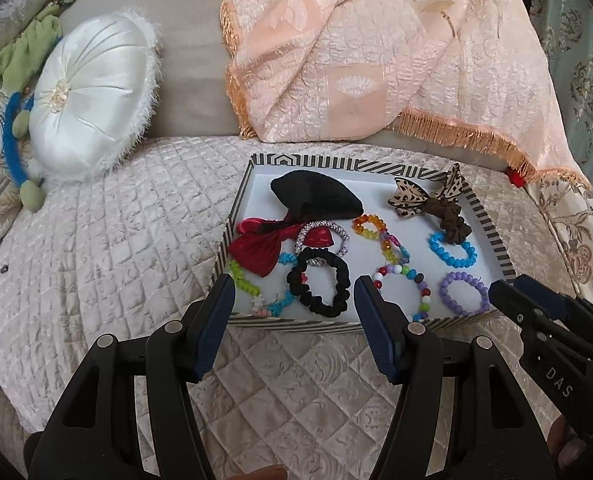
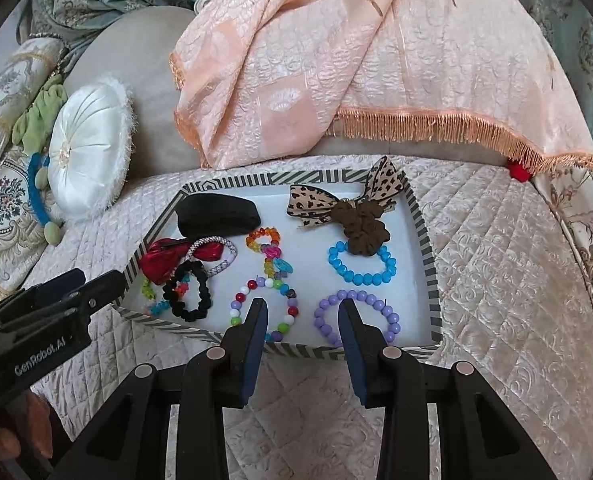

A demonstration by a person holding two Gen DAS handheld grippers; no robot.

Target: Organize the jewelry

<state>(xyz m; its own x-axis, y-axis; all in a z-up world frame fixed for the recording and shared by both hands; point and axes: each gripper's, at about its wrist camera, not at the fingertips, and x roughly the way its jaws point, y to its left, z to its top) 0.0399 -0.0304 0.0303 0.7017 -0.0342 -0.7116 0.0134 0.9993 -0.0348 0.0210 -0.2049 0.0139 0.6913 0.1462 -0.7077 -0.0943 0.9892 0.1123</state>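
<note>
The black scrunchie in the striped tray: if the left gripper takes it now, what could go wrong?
Two risks, judged from how things lie.
1. The black scrunchie lies over the silver beaded bracelet and touches the red bow, so lifting it may drag them.
2. The open, empty left gripper hangs near the striped tray's front wall and could push the light tray across the quilted cover.

The left gripper [image 1: 290, 296] hangs angled downward, jaws apart and empty. The right gripper [image 2: 302, 320], beside it, likewise gapes, holding nothing.
</note>
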